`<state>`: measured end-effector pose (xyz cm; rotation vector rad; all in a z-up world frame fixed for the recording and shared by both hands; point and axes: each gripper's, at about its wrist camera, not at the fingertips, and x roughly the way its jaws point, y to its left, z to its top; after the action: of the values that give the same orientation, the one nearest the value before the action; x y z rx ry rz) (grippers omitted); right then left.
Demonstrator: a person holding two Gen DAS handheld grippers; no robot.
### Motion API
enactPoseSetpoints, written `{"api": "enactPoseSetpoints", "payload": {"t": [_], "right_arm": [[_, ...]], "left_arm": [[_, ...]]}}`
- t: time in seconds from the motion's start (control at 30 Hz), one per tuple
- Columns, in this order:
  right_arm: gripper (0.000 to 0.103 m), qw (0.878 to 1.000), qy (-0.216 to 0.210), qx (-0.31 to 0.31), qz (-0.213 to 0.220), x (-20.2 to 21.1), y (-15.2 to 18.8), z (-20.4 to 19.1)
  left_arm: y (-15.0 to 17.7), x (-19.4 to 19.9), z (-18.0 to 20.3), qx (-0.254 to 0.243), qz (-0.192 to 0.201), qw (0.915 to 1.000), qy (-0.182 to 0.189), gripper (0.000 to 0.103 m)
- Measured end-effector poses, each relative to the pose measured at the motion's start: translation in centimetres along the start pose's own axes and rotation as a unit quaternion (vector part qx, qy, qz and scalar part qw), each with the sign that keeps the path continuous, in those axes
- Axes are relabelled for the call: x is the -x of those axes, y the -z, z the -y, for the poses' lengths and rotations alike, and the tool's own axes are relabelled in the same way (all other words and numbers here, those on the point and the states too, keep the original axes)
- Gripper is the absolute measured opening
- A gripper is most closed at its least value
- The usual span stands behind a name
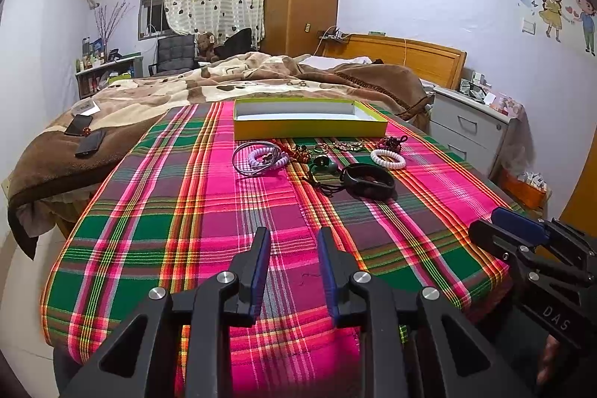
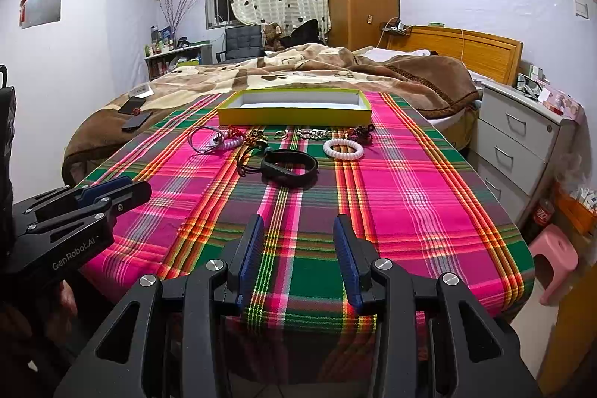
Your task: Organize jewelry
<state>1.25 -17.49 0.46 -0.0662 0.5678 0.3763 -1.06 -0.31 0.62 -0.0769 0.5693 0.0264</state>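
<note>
The left tongs [image 1: 294,241] are hovering with fingers apart and nothing between them, over the near edge of the plaid-covered tabletop [image 1: 186,211]. The right tongs [image 2: 298,230] are hanging beside them, likewise parted and holding nothing. Ahead of both, well apart from the fingertips, the jewelry is lying in a loose cluster: a black wristband [image 2: 290,166] nearest, a white coil bracelet [image 2: 343,149] just to its right, and a lilac bangle with cord [image 1: 257,157] to its left. Beyond the cluster, a yellow tray [image 2: 294,116] is sitting open.
</note>
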Motion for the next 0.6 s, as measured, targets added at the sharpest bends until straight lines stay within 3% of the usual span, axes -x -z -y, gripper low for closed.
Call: {"api": "enactPoseSetpoints", "payload": {"t": [0.6], "right_arm": [[0.039, 1.000, 0.001, 0.001, 0.004, 0.16, 0.00, -0.03]], "left_arm": [[-0.12, 0.55, 0.23, -0.002, 0.006, 1.0000, -0.001, 0.025]]}}
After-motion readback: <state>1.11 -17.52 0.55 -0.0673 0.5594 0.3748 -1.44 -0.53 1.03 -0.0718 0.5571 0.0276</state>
